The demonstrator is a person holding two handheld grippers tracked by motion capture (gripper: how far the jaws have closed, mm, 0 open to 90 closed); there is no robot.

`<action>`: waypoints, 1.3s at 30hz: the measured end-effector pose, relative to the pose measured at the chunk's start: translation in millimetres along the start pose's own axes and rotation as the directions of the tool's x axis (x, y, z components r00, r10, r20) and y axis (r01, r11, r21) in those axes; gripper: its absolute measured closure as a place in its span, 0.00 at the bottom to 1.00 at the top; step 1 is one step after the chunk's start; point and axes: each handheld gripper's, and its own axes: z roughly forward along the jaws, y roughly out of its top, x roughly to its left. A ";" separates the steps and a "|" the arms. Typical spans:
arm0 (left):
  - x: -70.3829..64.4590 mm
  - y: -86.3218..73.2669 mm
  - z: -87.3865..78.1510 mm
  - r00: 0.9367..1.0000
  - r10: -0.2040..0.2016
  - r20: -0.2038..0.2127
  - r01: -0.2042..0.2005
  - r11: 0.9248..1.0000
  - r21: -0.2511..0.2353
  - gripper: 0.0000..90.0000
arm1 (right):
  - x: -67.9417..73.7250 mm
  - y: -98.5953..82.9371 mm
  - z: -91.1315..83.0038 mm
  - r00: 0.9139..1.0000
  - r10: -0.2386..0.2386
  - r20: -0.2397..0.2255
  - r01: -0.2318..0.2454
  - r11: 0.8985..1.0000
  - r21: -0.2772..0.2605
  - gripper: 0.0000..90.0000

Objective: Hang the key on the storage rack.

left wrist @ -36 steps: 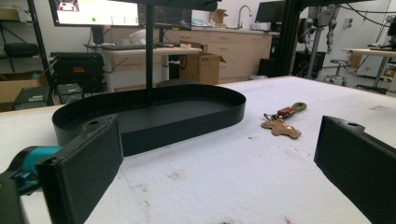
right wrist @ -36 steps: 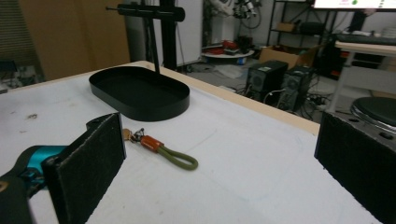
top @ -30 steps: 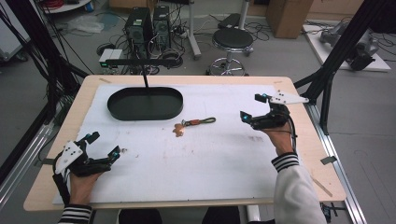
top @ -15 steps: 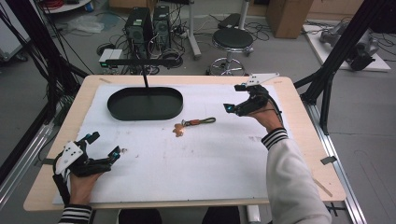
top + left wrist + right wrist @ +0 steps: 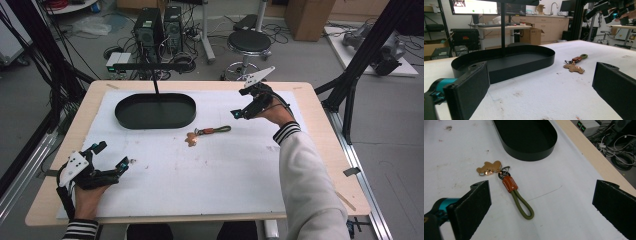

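1. A keychain [image 5: 209,133] lies flat on the white-covered counter [image 5: 210,180], near the middle and just off the right end of a black oval tray [image 5: 155,111].
2. The right gripper view shows the keychain's parts: a tan bear-shaped charm [image 5: 488,167], a small metal clip, an orange leather sleeve and an olive cord loop [image 5: 524,206] that trails away from the tray.
3. The right gripper [image 5: 241,113] is held above the counter to the right of the keychain, near it but not touching, in the person's right hand [image 5: 274,111], with a white sleeve and striped cuff behind it.
4. Its jaws stand wide apart with nothing between them; in its own view the keychain lies on the counter in the gap, closer to the left-hand jaw.
5. The left gripper [image 5: 111,159] rests low at the near left corner of the counter, in the person's left hand [image 5: 87,192], well apart from the keychain and the tray.
6. Its jaws are also spread wide and hold nothing; its own view looks across the counter to the tray [image 5: 506,62] and, beyond it to the right, the keychain [image 5: 574,65].
7. A thin black post [image 5: 156,86] rises at the tray's far side.
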 end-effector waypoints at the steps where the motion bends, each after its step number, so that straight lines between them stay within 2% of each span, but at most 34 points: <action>1: 0.0 0.0 -0.1 1.000 0.000 0.001 0.000 1.000 -0.002 0.02 | -0.8 1.0 2.0 1.000 -0.008 -0.002 0.008 1.000 0.006 0.01; 3: 0.1 0.0 0.1 1.000 -0.001 0.000 0.001 1.000 0.000 0.02 | -2.1 2.9 6.1 1.000 -0.004 -0.018 0.004 1.000 0.028 0.01; 8: 0.3 0.1 0.2 1.000 0.003 0.000 -0.003 1.000 0.004 0.02 | -3.2 9.1 18.2 0.998 -0.040 -0.042 0.042 0.997 0.058 0.01; 13: 0.2 0.1 0.2 1.000 0.004 0.001 -0.004 1.000 0.004 0.02 | -1.5 6.9 33.7 0.996 -0.073 -0.051 0.079 0.988 0.129 0.01; 18: 0.0 0.0 0.1 1.000 0.005 0.001 -0.005 1.000 0.002 0.02 | 0.3 6.3 46.6 0.995 -0.080 -0.055 0.087 0.984 0.153 0.01; 29: 0.2 0.1 0.3 1.000 0.003 0.003 -0.003 1.000 0.003 0.02 | 3.6 0.1 71.3 0.990 -0.118 -0.073 0.133 0.958 0.253 0.01; 35: 0.4 0.0 0.2 1.000 0.000 0.006 0.000 1.000 0.003 0.02 | 6.4 -3.5 83.6 0.983 -0.161 -0.090 0.181 0.935 0.305 0.01; 36: 0.5 0.1 0.2 1.000 0.000 0.006 0.000 1.000 0.004 0.02 | 8.0 -3.8 84.2 0.984 -0.152 -0.093 0.174 0.930 0.324 0.01; 39: 0.5 0.1 0.3 1.000 -0.001 0.005 0.001 1.000 0.004 0.02 | 7.4 -5.5 87.5 0.981 -0.168 -0.095 0.191 0.922 0.337 0.01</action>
